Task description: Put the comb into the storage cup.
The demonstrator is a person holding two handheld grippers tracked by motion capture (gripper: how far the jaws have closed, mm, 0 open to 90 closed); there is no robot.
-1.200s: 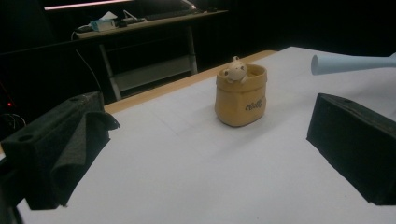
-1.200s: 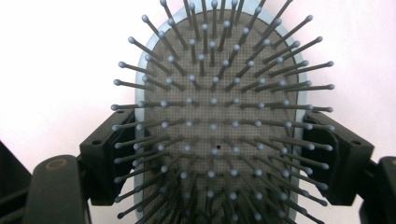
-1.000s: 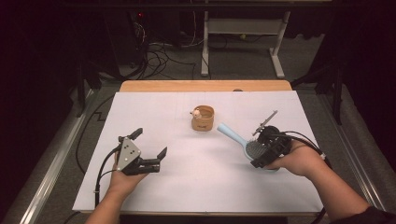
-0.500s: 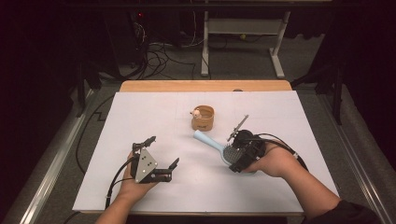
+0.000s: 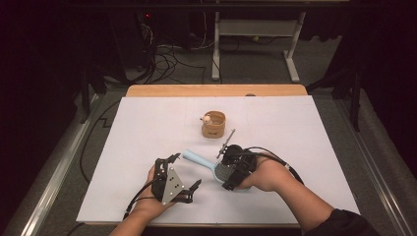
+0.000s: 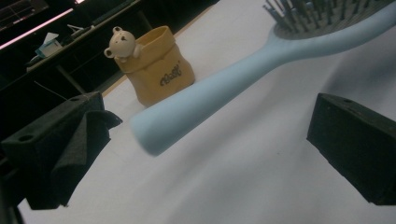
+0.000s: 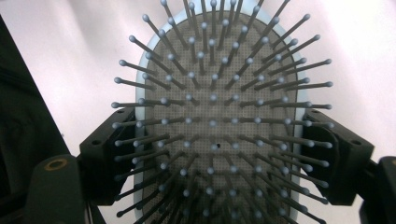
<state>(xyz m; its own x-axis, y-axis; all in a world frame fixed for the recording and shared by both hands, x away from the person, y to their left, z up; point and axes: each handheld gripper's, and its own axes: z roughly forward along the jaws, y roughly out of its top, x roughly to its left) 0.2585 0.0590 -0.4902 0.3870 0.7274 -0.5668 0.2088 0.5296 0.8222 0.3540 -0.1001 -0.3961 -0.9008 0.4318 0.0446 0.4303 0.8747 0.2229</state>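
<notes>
Gripping the brush (image 5: 209, 164) by its head, we are keeping our right gripper (image 5: 231, 172) clamped on it: in the right gripper view the two black jaws are pressing against either side of the oval head (image 7: 215, 116), with the grey bristles pointing straight at the camera. Seen from above, the brush is sitting just in front of the cup (image 5: 213, 124), on the near side of it, with the pale blue handle (image 5: 196, 158) pointing away from the right gripper toward our left gripper (image 5: 184, 174). We are holding the left gripper released, nearer to us than the cup and a little to its left; its jaws are standing wide apart with nothing between them. In the left gripper view, the handle end (image 6: 159, 128) is hanging ahead of that open gap, and the tan cup (image 6: 159, 67) with a small bear figure (image 6: 122, 43) on its rim is standing beyond it on the white table (image 5: 305, 132).
</notes>
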